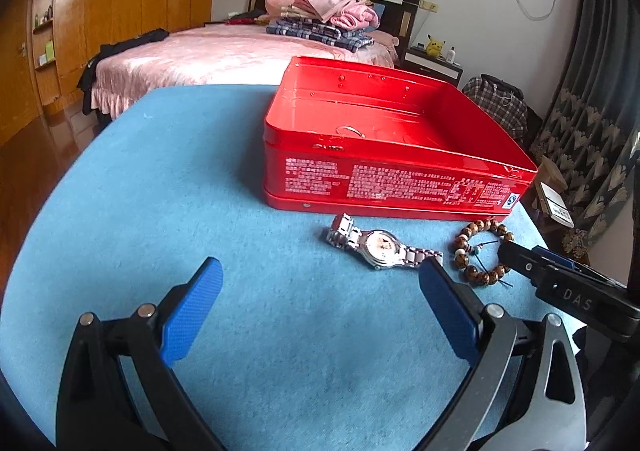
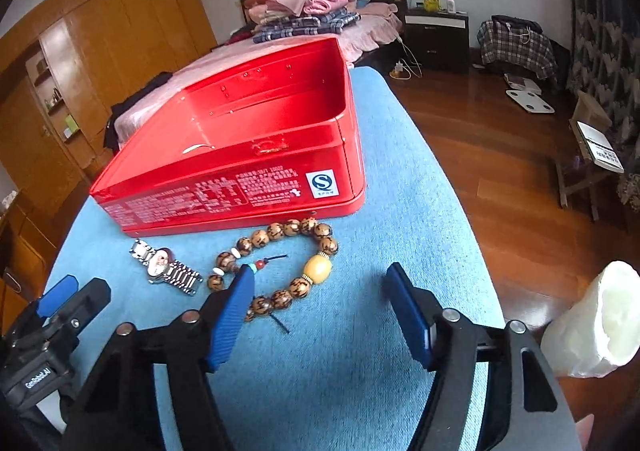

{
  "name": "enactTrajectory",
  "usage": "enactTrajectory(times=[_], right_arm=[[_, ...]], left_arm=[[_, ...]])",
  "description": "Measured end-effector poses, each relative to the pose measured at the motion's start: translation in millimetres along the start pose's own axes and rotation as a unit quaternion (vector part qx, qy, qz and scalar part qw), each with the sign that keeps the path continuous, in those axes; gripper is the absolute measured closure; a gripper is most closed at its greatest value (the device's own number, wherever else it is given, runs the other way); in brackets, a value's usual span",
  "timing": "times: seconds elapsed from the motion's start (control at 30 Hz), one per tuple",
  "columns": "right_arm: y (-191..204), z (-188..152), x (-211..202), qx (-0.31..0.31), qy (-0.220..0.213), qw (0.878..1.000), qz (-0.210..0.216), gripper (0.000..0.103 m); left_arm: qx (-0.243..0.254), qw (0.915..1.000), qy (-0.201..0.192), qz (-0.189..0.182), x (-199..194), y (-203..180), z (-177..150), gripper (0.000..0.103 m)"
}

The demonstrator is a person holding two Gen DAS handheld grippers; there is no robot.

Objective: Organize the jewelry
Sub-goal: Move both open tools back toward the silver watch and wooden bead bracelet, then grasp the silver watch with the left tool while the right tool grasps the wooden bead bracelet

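An open red tin box (image 1: pixel 400 179) (image 2: pixel 240 187) stands on the blue table top; a thin ring (image 1: pixel 351 130) (image 2: pixel 198 147) lies inside it. A silver wristwatch (image 1: pixel 382 245) (image 2: pixel 166 266) and a brown bead bracelet (image 1: pixel 480 251) (image 2: pixel 280 263) lie in front of the box. My left gripper (image 1: pixel 320 283) is open and empty, just left of the watch. My right gripper (image 2: pixel 320 287) is open and empty, low over the table, with its left finger (image 2: pixel 234 311) over the bracelet's near edge. The right gripper also shows in the left wrist view (image 1: pixel 532 257).
The blue cloth table (image 1: pixel 180 191) (image 2: pixel 400 211) ends close on the right, with wooden floor (image 2: pixel 500 155) below. A white bundle (image 2: pixel 596 323) sits at the right edge. A bed (image 1: pixel 224 55) with folded clothes, a nightstand (image 2: pixel 436 35) and a wardrobe (image 1: pixel 120 3) stand behind.
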State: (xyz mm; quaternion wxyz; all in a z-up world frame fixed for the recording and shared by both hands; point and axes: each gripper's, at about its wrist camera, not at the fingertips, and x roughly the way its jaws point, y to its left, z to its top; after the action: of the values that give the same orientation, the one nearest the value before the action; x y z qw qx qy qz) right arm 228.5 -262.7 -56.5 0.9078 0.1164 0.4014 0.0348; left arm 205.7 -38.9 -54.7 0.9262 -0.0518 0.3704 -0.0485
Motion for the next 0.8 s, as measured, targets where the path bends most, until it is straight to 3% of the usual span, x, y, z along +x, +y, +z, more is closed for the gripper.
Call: enactTrajectory(times=[0.2,0.27,0.33,0.6,0.8], right_arm=[[6,1,2,-0.01,0.004,1.0,0.001,0.042],[6,1,2,-0.007,0.003,1.0,0.005,0.042],[4,0,0,-0.001,0.001,1.0,0.012,0.042],[1,2,0,0.003,-0.001,1.0,0.022,0.042],[0,0,0,0.002,-0.002,1.0,0.027,0.042]], left_arm=[[-0.01,0.9997,0.018,-0.012,16,-1,9,0.009],[-0.008,0.9996,0.023,-0.014,22,0,14,0.028],[-0.009,0.999,0.037,-0.022,29,0,15,0.036],[-0.008,0.9973,0.062,-0.039,44,-3,17,0.048],[-0.014,0.9962,0.063,-0.058,48,0,22,0.064]])
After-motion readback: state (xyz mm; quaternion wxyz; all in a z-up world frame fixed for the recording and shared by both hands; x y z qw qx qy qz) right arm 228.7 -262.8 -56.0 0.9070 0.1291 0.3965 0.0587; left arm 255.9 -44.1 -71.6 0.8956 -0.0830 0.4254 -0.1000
